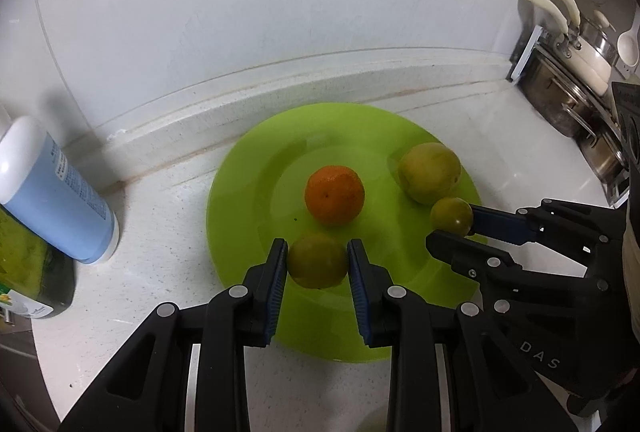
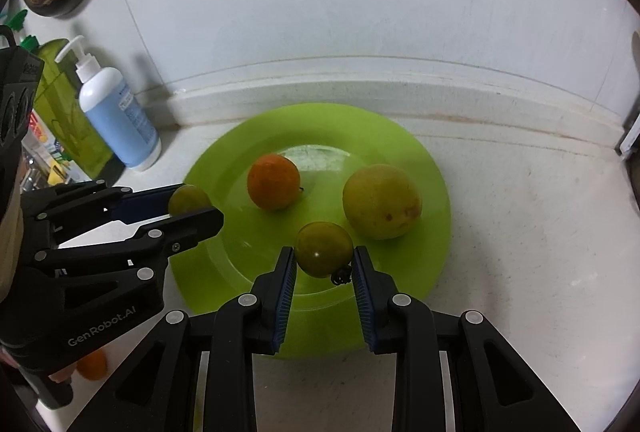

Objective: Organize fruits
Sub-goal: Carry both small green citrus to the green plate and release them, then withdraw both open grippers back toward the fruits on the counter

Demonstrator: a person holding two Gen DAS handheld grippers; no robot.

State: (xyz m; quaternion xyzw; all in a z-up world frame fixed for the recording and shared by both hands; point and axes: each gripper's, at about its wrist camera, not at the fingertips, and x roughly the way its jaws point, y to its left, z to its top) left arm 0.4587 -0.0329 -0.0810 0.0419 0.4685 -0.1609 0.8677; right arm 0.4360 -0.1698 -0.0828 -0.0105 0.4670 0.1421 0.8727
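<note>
Left wrist view: a smooth, round green fruit is clamped between the ribbed blue pads of the left gripper, low centre, over the glossy green plate. In the right wrist view, a smaller green fruit is pinched by the right gripper; a dimpled orange is seen centrally on the plate.

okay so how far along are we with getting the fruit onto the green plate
Done: the orange mandarin and large yellow-green fruit lie on the round green plate. In hand: the left gripper and right gripper each hold a small green fruit over it. Left: releasing both.
</note>
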